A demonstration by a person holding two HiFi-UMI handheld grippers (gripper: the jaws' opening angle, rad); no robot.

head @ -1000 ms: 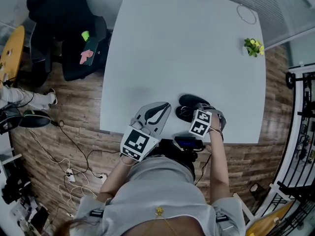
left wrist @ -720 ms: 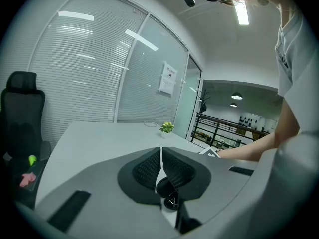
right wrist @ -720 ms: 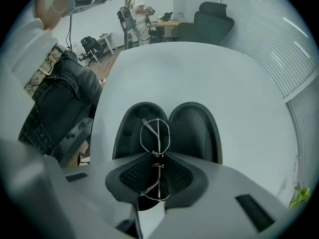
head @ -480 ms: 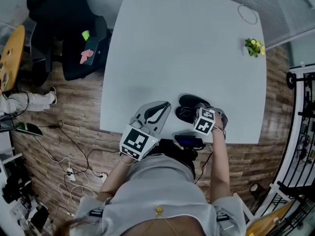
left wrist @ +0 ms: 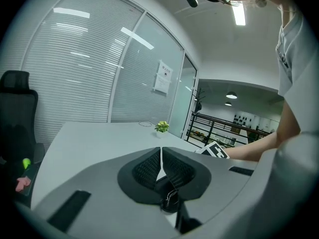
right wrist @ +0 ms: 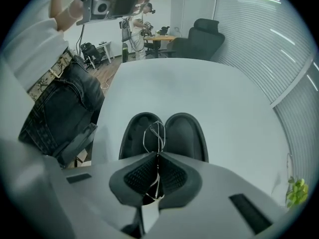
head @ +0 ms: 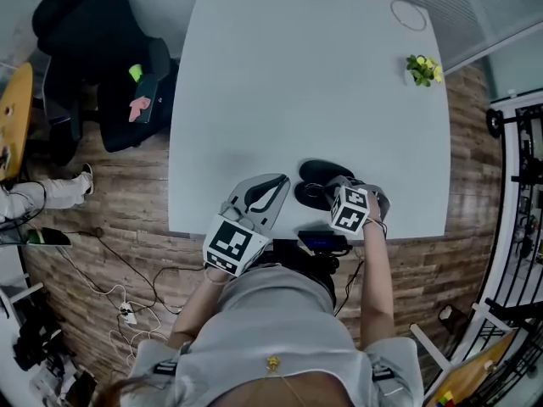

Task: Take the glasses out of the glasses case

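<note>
**Glasses pinched over the open case**

A large white surface [head: 305,75] fills most of the head view. It is bare apart from a small potted plant [head: 422,68] near its far right corner and a thin ring beside the far edge. Both are well apart from the work, so nothing crowds the lift.

The glasses case [right wrist: 183,132] lies near the front edge, close to the person. It is opened flat, with its two dark halves side by side and their hollows facing up. Laid open this way, the contents can be reached from above without the lid being held back.

The left gripper [left wrist: 160,153] is held just beside the case on its left, above the front edge of the surface. Its fingers are brought together with nothing between them, and it is pointed across the surface toward the plant. It is judged to be parked out of the way, since the case appears to need no steadying.

The right gripper [right wrist: 158,157] is aimed down over the case. Its fingers are pressed together on the thin wire frame of the glasses [right wrist: 153,131]. The wire can be seen running down between the two textured pads, and a lens loop stands up beyond the fingertips over the left half of the case. A light pinch on the frame rather than the lens is probably meant to spare the glass. Whether the glasses are already clear of the case cannot be told.
</note>
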